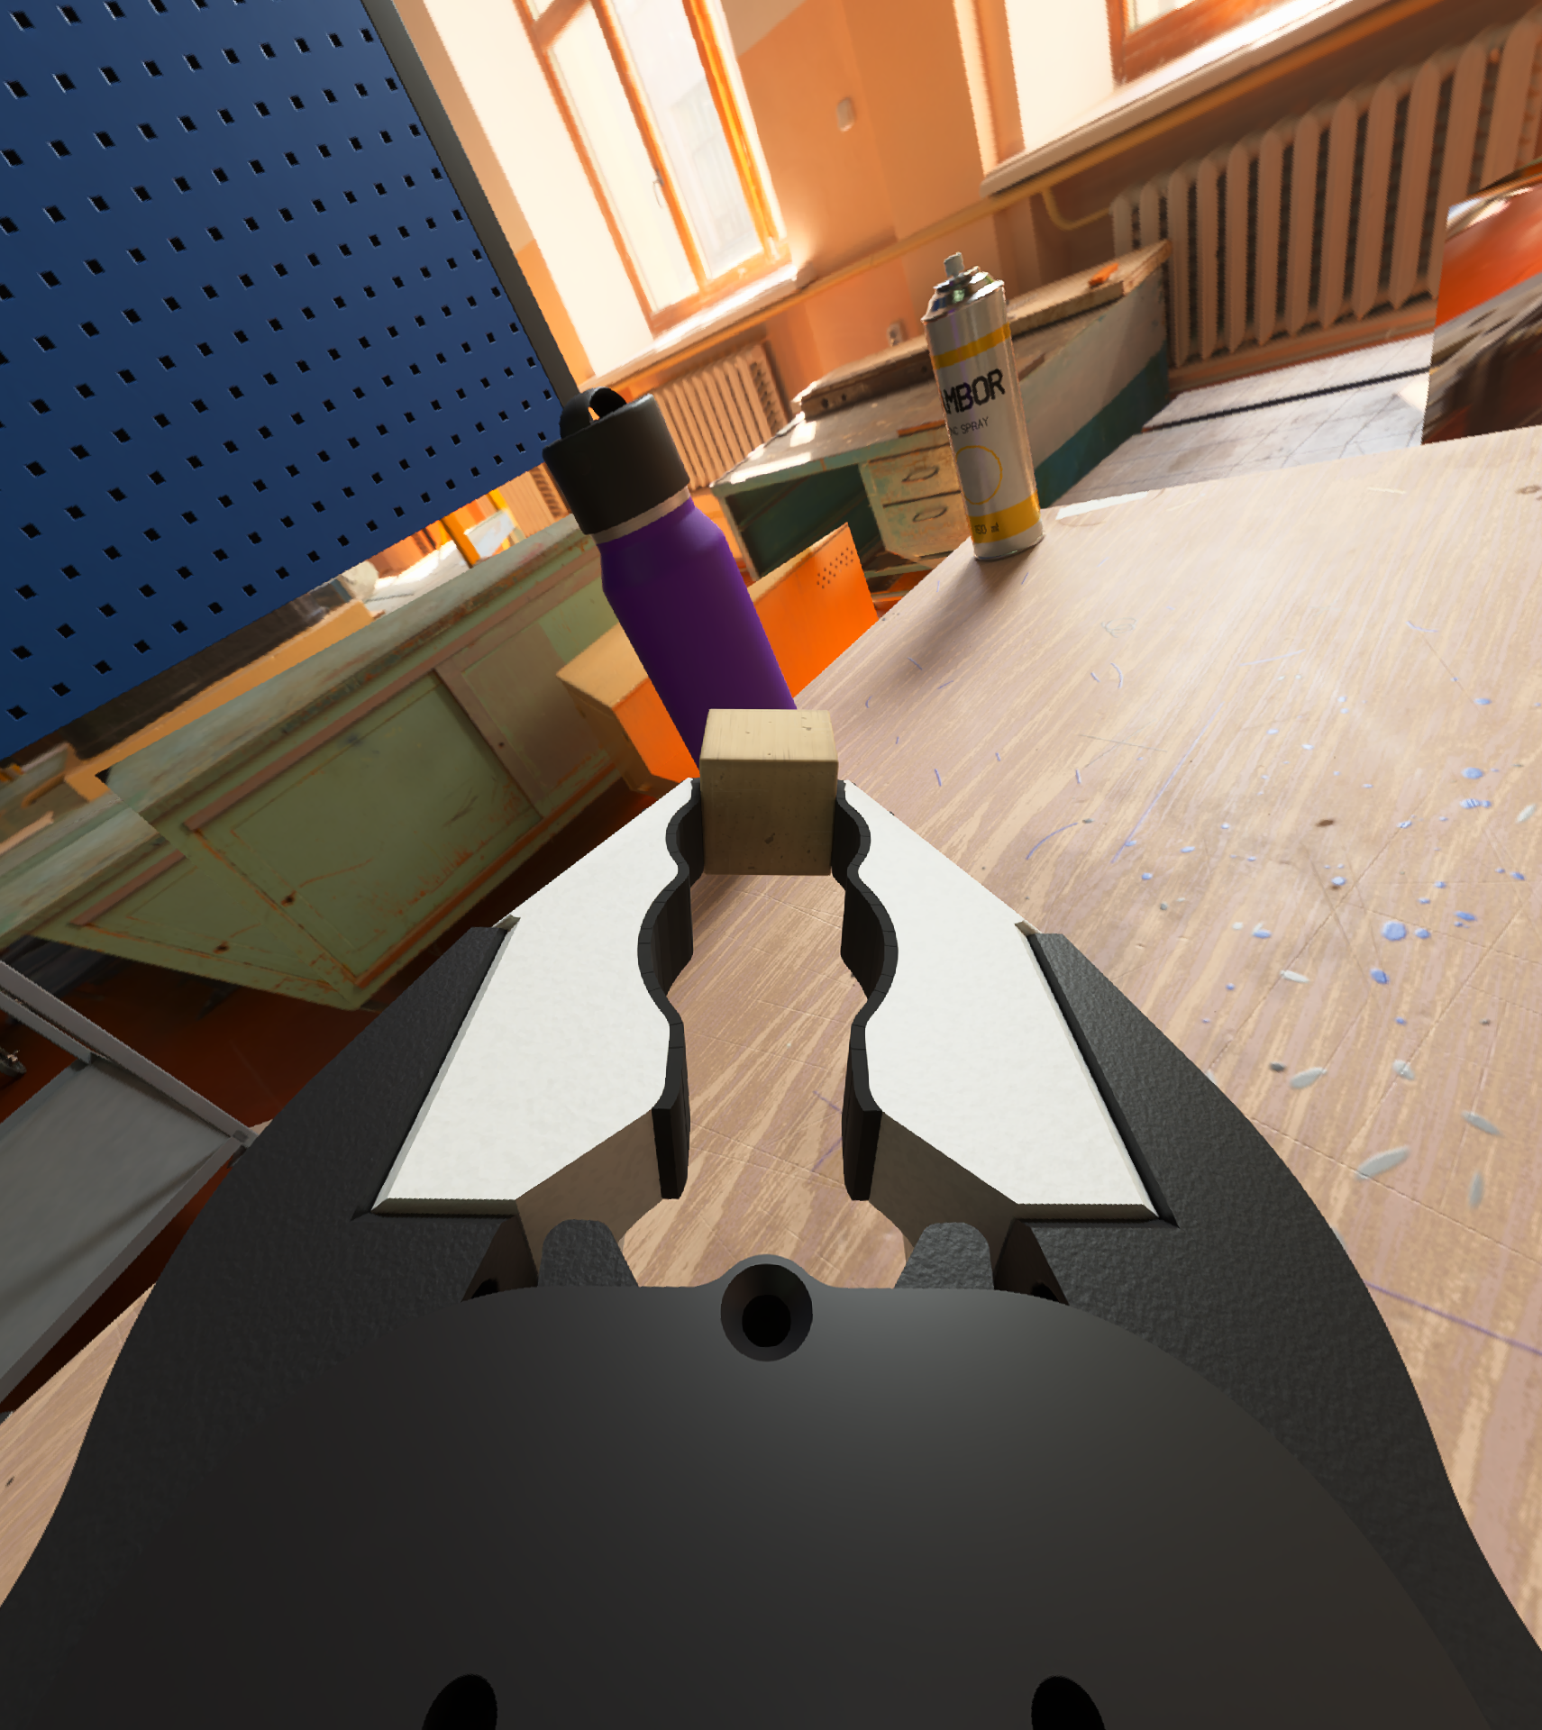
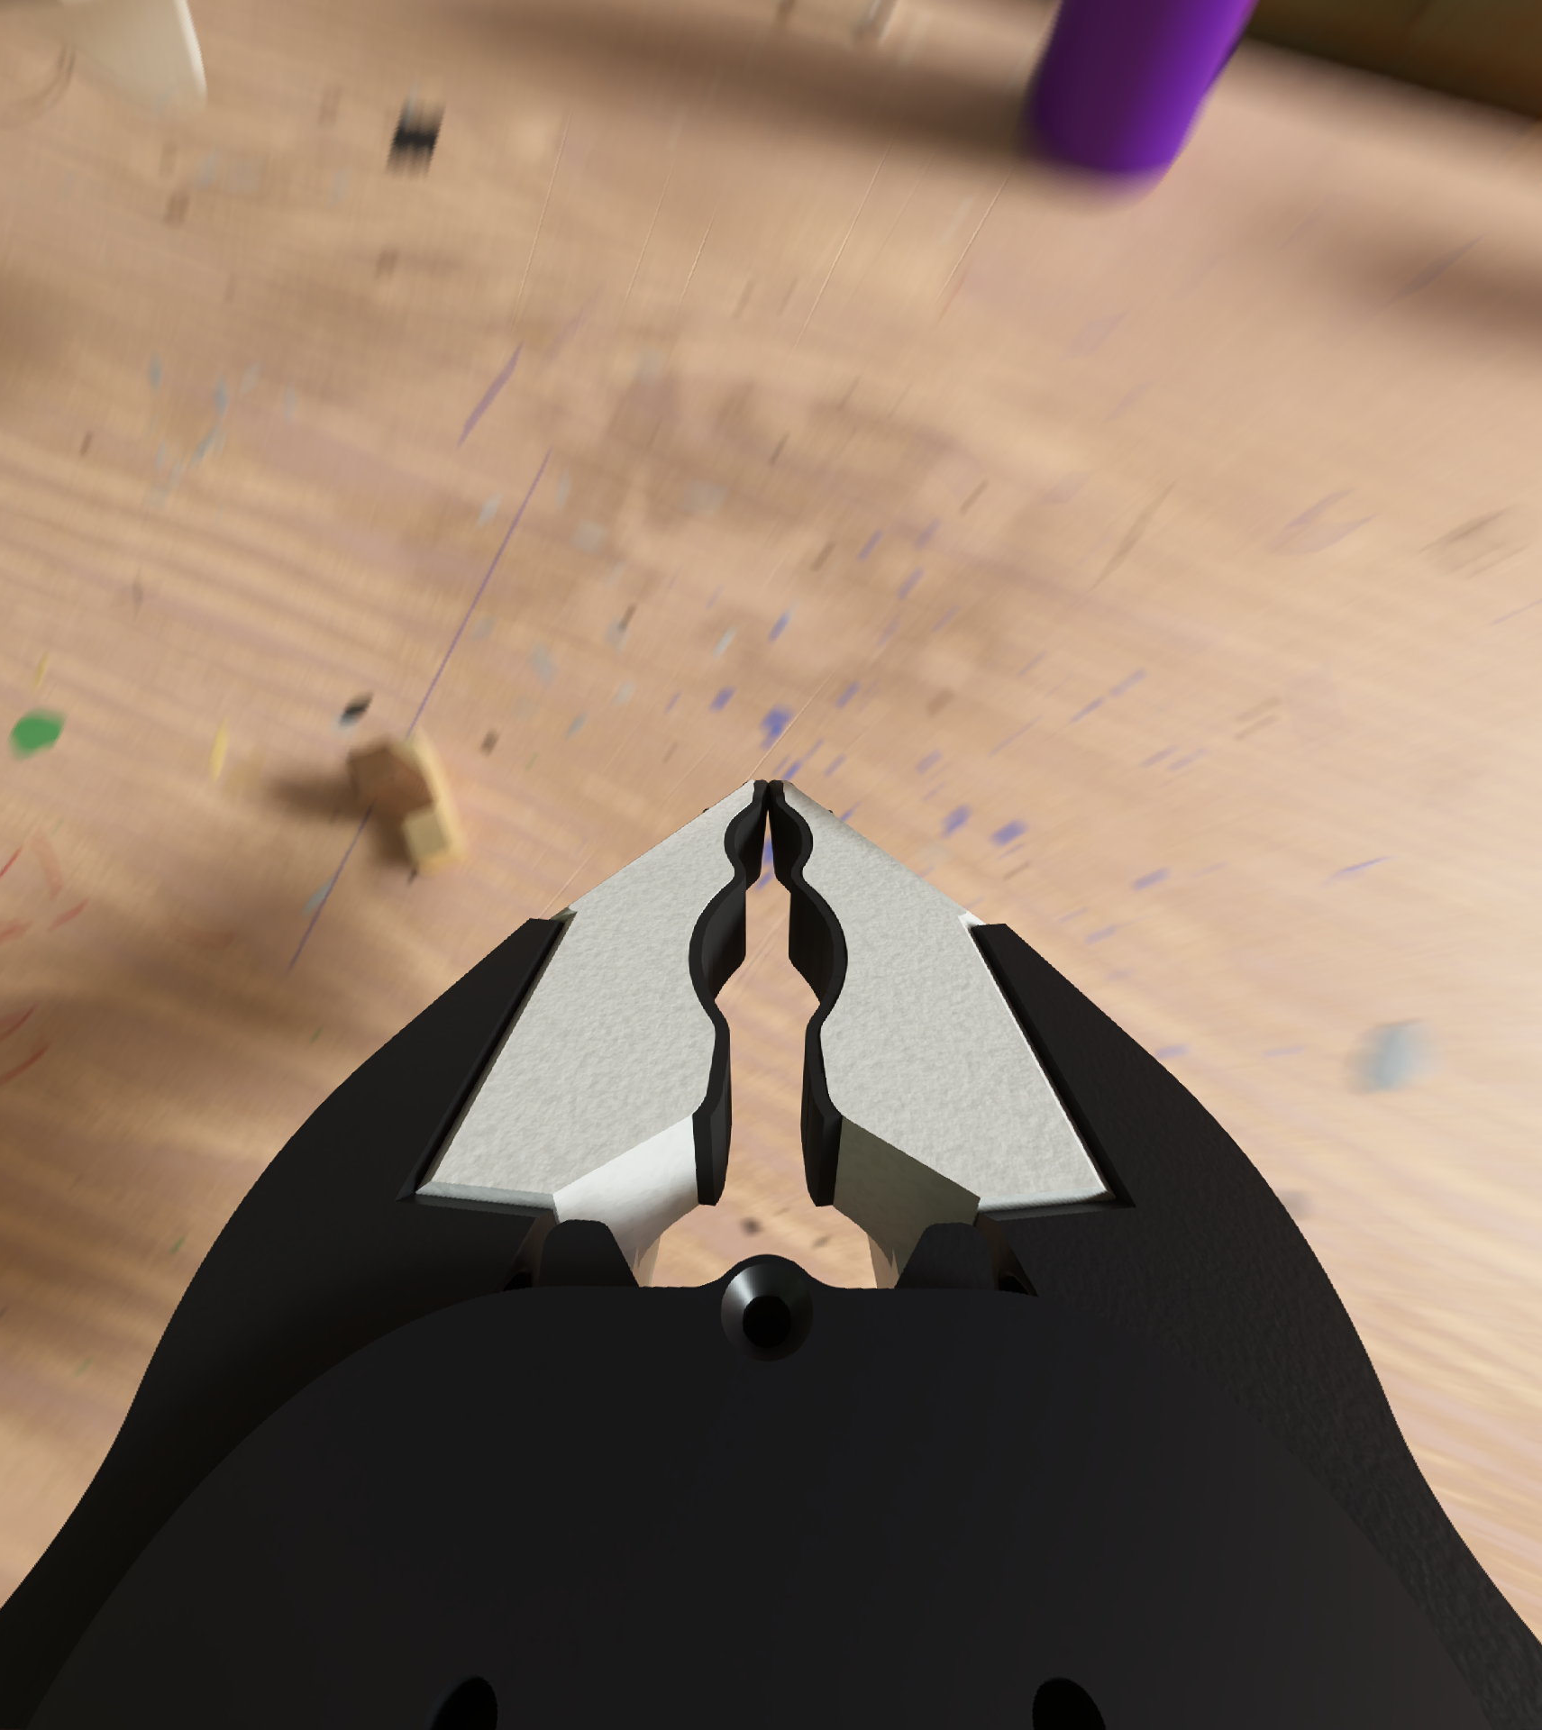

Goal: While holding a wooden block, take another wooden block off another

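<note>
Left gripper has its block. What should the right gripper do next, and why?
Probably open the right gripper and swing it left toward the blurred block stack on the table. Its fingertips are closed together on nothing, and the stack lies ahead, off to its left. The left gripper should just keep its wooden block clamped.

Paint-flecked wooden table [image 1: 1216, 749]: purple bottle [image 1: 692, 608], spray can [image 1: 982, 421], stacked blocks [image 2: 406, 796].

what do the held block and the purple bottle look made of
Held block in the left claw: pale, matte unfinished wood with faint grain and specks. Purple bottle: smooth satin body, probably coated metal, and a matte black cap, likely plastic.
</note>
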`<state>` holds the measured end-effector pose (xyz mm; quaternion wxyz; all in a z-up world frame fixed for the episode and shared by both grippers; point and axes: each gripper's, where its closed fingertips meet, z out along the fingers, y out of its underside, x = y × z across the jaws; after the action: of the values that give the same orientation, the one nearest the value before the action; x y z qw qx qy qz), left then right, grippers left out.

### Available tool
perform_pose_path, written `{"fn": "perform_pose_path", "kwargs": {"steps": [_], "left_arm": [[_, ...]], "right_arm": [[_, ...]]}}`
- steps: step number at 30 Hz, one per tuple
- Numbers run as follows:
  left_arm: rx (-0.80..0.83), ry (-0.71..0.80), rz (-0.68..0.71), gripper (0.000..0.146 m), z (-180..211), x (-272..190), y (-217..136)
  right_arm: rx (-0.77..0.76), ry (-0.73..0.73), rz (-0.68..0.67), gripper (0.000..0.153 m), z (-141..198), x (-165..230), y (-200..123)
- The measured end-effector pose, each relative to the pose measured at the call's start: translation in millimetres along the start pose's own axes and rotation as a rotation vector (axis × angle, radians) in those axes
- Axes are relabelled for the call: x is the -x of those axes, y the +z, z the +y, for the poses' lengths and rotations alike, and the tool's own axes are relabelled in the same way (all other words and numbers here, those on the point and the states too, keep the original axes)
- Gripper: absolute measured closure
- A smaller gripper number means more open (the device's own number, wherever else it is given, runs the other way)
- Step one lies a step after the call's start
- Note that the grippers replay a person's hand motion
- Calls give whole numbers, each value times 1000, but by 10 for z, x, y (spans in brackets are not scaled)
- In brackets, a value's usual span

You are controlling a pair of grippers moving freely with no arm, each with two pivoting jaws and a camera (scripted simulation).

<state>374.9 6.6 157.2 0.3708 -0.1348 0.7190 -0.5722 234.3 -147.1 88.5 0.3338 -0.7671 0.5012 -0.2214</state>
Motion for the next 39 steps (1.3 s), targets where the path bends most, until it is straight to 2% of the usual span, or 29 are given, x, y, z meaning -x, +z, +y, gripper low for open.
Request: {"fn": "perform_pose_path", "kwargs": {"steps": [4, 6, 7, 9, 11, 14, 16, 18, 20, 22, 25, 28, 32, 35, 39], "left_arm": [[-10, -27, -21, 120, -17, 57, -14], [-11, -44, -33, 120, -13, 97, -22], [-12, -54, -40, 120, -9, 124, -28], [-10, -77, -60, 120, 1, 187, -44], [-5, -108, -69, 120, 10, 248, -62], [-16, -146, -55, 120, 2, 274, -80], [-9, -144, -46, 120, 9, 250, -69], [-1, -129, -34, 120, 14, 206, -52], [6, -111, -25, 120, 17, 163, -35], [12, -97, -18, 120, 23, 131, -22], [19, -90, -12, 120, 38, 112, -11], [24, -98, -11, 120, 54, 118, -6], [19, -105, 3, 120, 49, 99, 1], [29, -86, 13, 120, 71, 65, 16], [36, -69, 15, 120, 82, 50, 22]], "right_arm": [[-307, -212, 327, 153, -1144, -248, -801], [-409, -352, 411, 153, -1535, -107, -1062], [-413, -412, 430, 153, -1611, -7, -1078], [-334, -553, 474, 153, -1509, 166, -896], [-213, -643, 490, 153, -1111, 269, -529], [-33, -591, 355, 153, -295, 419, 17], [49, -552, 249, 153, 153, 582, 221], [134, -538, 182, 152, 472, 717, 317], [140, -501, 121, 147, 623, 825, 325], [129, -423, 24, 137, 659, 906, 273], [44, -292, -175, 129, 536, 1034, 108], [-28, -286, -334, 124, 337, 1085, -45], [-2, -409, -361, 124, 195, 1015, 111], [62, -371, -464, 124, 256, 1138, 348], [27, -253, -439, 126, 234, 1188, 583]]}}
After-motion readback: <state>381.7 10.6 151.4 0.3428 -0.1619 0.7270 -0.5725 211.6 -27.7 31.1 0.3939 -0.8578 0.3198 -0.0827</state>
